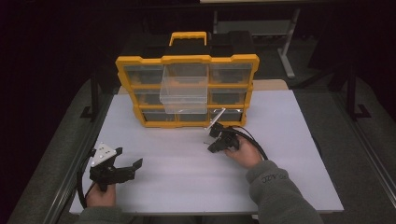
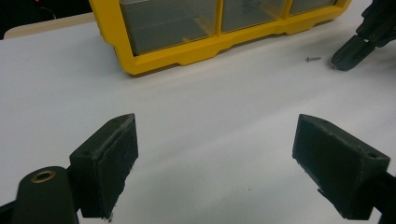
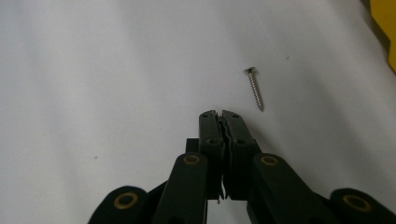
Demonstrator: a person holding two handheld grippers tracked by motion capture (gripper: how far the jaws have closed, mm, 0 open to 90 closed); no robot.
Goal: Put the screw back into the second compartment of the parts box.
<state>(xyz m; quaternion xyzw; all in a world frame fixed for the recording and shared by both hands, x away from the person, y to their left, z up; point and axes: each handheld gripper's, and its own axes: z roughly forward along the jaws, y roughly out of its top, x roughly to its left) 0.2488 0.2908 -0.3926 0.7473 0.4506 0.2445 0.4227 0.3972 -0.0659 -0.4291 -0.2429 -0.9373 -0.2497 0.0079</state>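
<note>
In the high view, the white table (image 1: 187, 177) runs wide and bare in front of the yellow organizer (image 1: 187, 91), which stands near the far edge with one clear drawer (image 1: 184, 94) pulled out of its middle column. The left gripper (image 1: 128, 169) rests near the table's left front corner, jaws spread, with open surface all around it. The right gripper (image 1: 213, 148) sits just in front of the organizer's lower right corner, its jaws pressed together; a broad strip of bare table lies between the two grippers. The screw is too small to make out here.

In the left gripper view, the two black jaws stand far apart with nothing between them. Beyond them lies clear white table up to the organizer's yellow base. The screw (image 2: 313, 59) lies on the table at the upper right, just beside the tip of the right gripper (image 2: 345, 58), well apart from the organizer's edge.

In the right gripper view, the jaws meet tip to tip, pinching nothing. The screw (image 3: 254, 88) lies flat on the table just past the tips and slightly to their right, not touching them. Its long axis runs nearly along the jaws' line, head at the far end, point toward the gripper. A corner of the organizer shows at the upper right edge.
</note>
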